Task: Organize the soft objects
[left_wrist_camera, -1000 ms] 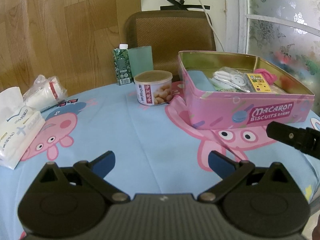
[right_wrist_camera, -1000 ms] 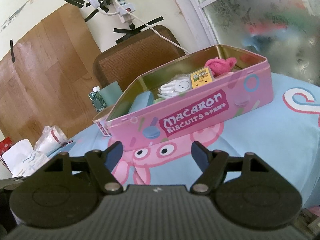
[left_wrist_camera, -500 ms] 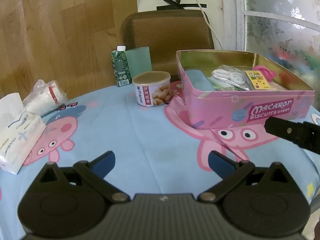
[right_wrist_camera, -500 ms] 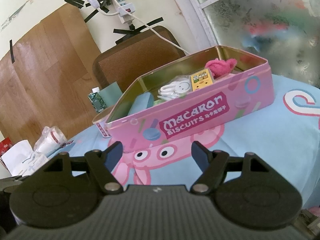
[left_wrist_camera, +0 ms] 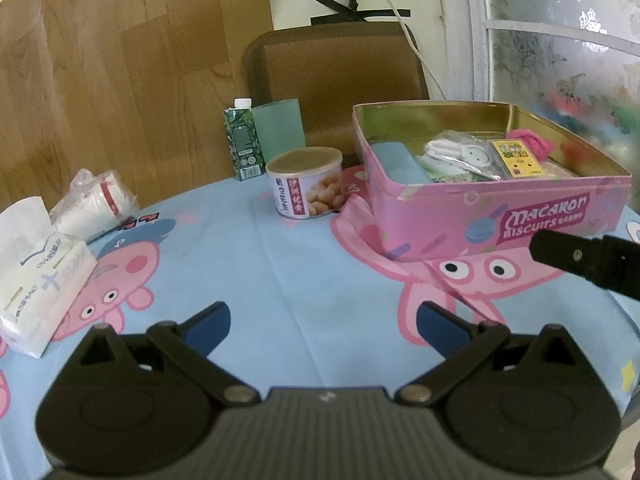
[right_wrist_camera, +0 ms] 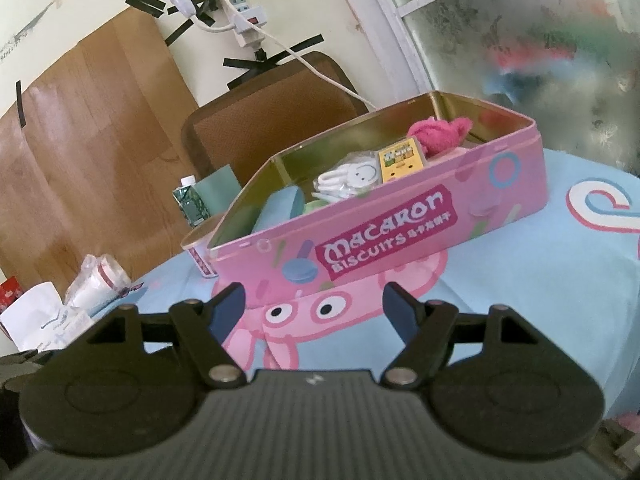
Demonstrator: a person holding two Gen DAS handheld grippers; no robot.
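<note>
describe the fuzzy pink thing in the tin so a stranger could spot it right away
Find the open pink biscuit tin on the cartoon tablecloth. The fuzzy pink bundle sits at its window end, beside the yellow packet; it is the only fluffy, unwrapped item inside.

Pink tin glossy metal, gold inside; tablecloth matt cloth; tissue pack crinkly plastic.

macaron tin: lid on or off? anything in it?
Lid off, not empty. The pink tin shows its gold inner walls, with a pink cloth, a yellow pack and a white bagged item inside.
</note>
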